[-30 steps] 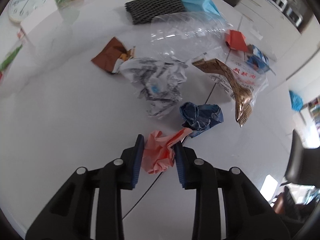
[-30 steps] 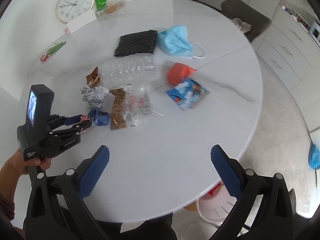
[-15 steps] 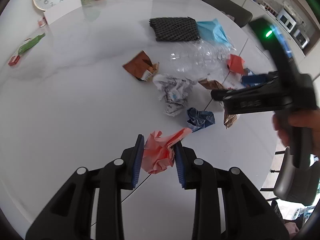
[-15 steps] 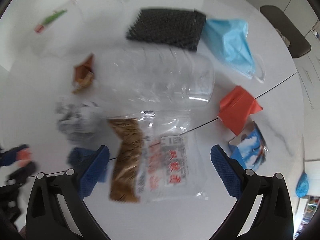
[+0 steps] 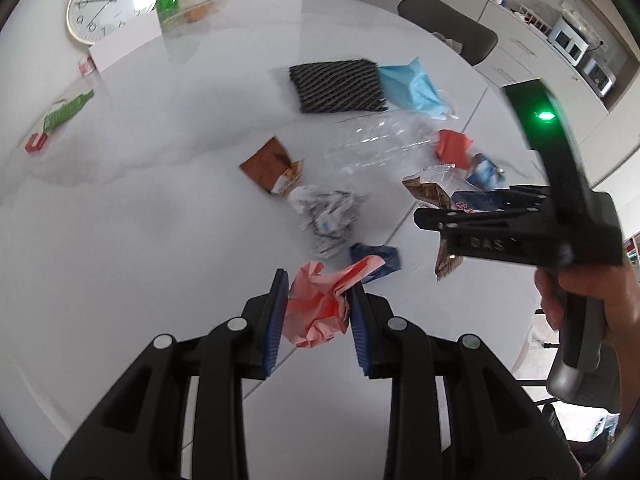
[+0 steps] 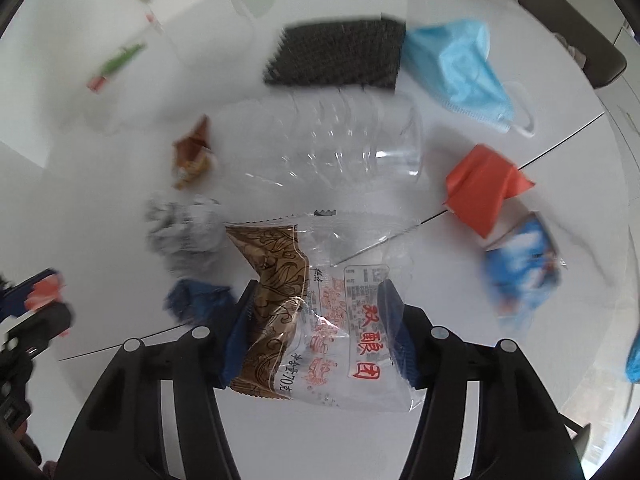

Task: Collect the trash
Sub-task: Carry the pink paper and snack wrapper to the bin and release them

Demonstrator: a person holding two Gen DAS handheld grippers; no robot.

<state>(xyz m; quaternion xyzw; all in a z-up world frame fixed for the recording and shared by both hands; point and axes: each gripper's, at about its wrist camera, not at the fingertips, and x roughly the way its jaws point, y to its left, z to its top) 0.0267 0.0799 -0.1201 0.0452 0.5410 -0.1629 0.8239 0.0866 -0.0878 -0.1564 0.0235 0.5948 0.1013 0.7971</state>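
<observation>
Left gripper clamped on crumpled pink paper, held above the desk. Right gripper closed on the clear snack wrapper with brown print, over the trash pile. Crumpled newspaper, blue wad, clear plastic bottle, face mask lie on desk.

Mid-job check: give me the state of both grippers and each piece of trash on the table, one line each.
left gripper: shut on pink paper wad, lifted off the table.
right gripper: around clear snack wrapper, closure unclear.
clear plastic bottle: lying on its side.
blue face mask: lying loose.
newspaper wad: crumpled.
blue wad: crumpled.
orange paper: folded.
brown wrapper: torn open.
</observation>
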